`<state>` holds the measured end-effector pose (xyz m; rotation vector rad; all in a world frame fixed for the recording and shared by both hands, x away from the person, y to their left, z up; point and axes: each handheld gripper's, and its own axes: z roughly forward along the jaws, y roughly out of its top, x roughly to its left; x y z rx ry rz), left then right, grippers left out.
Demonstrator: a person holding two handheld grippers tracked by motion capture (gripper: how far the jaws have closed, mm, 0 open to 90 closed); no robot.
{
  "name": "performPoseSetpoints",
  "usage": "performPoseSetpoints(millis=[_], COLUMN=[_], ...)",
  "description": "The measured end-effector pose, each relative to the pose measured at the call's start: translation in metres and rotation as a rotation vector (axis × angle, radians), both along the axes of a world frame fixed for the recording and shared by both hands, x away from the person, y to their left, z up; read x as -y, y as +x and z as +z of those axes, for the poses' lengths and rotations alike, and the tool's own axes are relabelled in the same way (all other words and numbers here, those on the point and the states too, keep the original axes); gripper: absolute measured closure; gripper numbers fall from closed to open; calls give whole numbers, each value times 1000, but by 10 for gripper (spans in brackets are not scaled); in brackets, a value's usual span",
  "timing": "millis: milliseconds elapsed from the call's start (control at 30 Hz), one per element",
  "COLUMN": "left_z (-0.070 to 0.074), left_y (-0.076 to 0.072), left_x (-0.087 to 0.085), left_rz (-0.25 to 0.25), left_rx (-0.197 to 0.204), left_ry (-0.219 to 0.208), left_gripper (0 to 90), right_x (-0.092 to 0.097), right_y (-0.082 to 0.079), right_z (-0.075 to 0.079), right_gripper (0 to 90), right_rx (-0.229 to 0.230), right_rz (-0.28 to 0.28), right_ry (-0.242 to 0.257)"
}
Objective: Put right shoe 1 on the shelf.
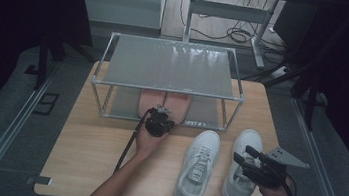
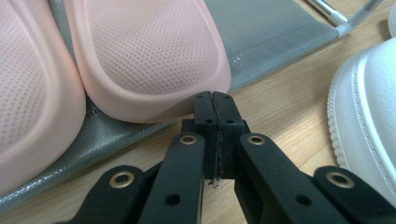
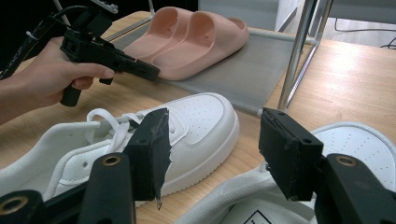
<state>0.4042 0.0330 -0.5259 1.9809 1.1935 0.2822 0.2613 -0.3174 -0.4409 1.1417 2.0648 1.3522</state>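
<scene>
At the lower shelf's front edge, the left gripper (image 2: 215, 100) is touching its pressed-together jaws to the pale pink perforated rubber slipper's (image 2: 149, 56) heel, the slipper lying lengthwise straight ahead. The right gripper (image 3: 212, 154) is hovering, jaws spread, over the white leather sneakers (image 3: 187, 126) on the table.

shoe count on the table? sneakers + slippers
4. Two white sneakers on the tabletop: left sneaker, right sneaker under the right gripper. Two pink slippers side by side on the rack's lower shelf, partly hidden by the top shelf.

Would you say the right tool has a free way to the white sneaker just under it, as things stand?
Probably yes: the right tool hovers open over the nearer white sneaker, with nothing between them; the left tool is away by the pink slippers.
</scene>
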Motion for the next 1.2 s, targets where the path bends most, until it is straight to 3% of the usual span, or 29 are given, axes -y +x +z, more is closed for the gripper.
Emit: performPoseSetpoints(millis=[400, 667, 967, 1033, 1200], left_z=[-1, 1, 13, 14, 16], left_y=[3, -1, -23, -31, -47], left_x=[1, 0, -16, -20, -32], left_rz=[20, 6, -10, -14, -25], left_rx=[-3, -1, 37, 65, 75], left_ry=[-7, 3, -6, 25, 24], left_gripper=[900, 887, 813, 783, 737], right_x=[-1, -1, 0, -1, -1], right_y=[1, 1, 0, 0, 0], right_z=[-1, -1, -1, 0, -1], right_gripper=[434, 434, 434, 434, 434], right_rx=[-3, -3, 1, 0, -1], right_rz=[1, 3, 0, 2, 2], right_ry=[-3, -4, -3, -4, -5])
